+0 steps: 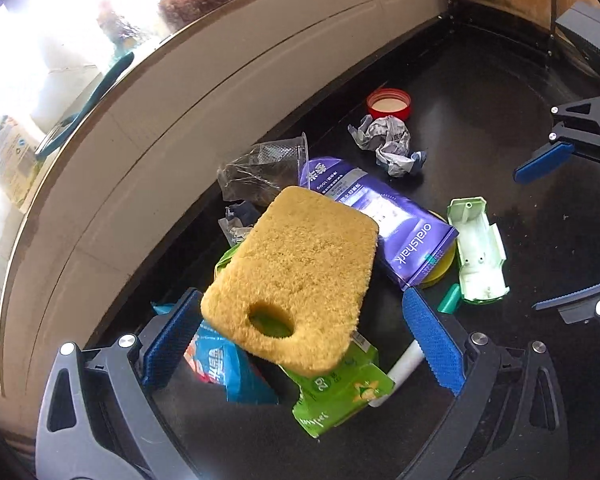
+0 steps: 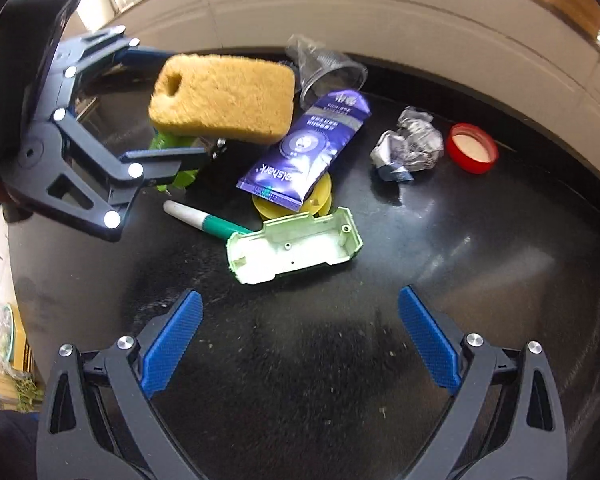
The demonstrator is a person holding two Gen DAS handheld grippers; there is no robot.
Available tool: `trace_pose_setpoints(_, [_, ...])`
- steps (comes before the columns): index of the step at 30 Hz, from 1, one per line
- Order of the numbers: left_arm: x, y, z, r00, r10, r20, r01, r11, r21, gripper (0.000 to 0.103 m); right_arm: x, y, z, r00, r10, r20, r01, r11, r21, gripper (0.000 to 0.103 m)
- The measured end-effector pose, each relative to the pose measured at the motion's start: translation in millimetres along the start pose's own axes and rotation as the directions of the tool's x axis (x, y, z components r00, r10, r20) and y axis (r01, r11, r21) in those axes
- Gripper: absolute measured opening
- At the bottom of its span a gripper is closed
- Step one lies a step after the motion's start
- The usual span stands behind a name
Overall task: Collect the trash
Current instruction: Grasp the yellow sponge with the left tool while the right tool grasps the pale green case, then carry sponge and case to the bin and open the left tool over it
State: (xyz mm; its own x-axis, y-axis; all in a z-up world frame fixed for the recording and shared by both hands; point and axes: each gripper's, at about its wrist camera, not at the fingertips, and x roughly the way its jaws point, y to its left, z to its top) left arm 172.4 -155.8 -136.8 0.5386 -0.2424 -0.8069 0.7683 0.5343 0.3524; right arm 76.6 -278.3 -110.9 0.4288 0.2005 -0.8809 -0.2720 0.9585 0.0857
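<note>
A black, glossy table (image 2: 480, 248) runs up to a pale curved wall, with bright window light beyond it in the left wrist view. The clear plastic cup (image 2: 328, 70) lies on its side near the wall, its mouth toward the purple oralshark pouch (image 2: 308, 148); nothing can be made out inside it. The pale green plastic shell (image 2: 296, 246) lies open side up and empty, just ahead of the right gripper (image 2: 300, 332), whose fingers are spread wide and hold nothing. A green-and-white marker (image 2: 204, 218) touches the shell's left end. Further off to the right sit a crumpled paper wad (image 2: 410, 146) and a red lid (image 2: 473, 147), inner side up. The yellow sponge (image 1: 296, 276) is between the fingers of the left gripper (image 1: 308, 340), which are parted widely; whether they touch it I cannot tell. Under it lie a green carton (image 1: 340, 392) and a blue wrapper (image 1: 228, 368).
</note>
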Motion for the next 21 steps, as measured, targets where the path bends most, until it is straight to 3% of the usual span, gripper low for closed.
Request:
trace_pose_setpoints(7, [13.6,6.4,2.4,0.999,-0.031,0.02,0.031,1.0,0.007,0.095,28.7,7.4,12.1,1.0,-0.012,-0.023,0.01,0.996,-0.085,0.095])
trace_pose_setpoints(8, [12.1,7.9,3.1,0.999,-0.037,0.026,0.037,0.999,-0.002,0.09,29.6,7.3,13.7,1.0,-0.008,-0.02,0.006,0.996,-0.086,0.094])
trace_pose_setpoints(9, [8.8,9.5,4.1,0.998,-0.052,0.032,0.052,0.999,-0.015,0.086,30.3,7.7,14.6,1.0,-0.006,-0.021,0.004,0.996,-0.09,0.089])
trace_pose_setpoints(10, [6.8,10.7,4.8,0.998,-0.061,0.029,0.062,0.998,-0.028,0.075,30.7,8.1,15.0,1.0,-0.002,-0.021,0.0,0.995,-0.096,0.079])
trace_pose_setpoints(13, [3.8,10.9,3.1,0.997,-0.077,0.028,0.078,0.995,-0.061,0.065,29.3,9.6,14.6,1.0,0.003,-0.017,-0.005,0.995,-0.104,0.079])
trace_pose_setpoints(21, [-30.4,10.1,-5.0,0.998,-0.051,0.042,0.058,0.981,-0.187,0.06,-7.3,16.9,6.1,0.999,-0.029,0.037,0.032,0.995,-0.099,0.078])
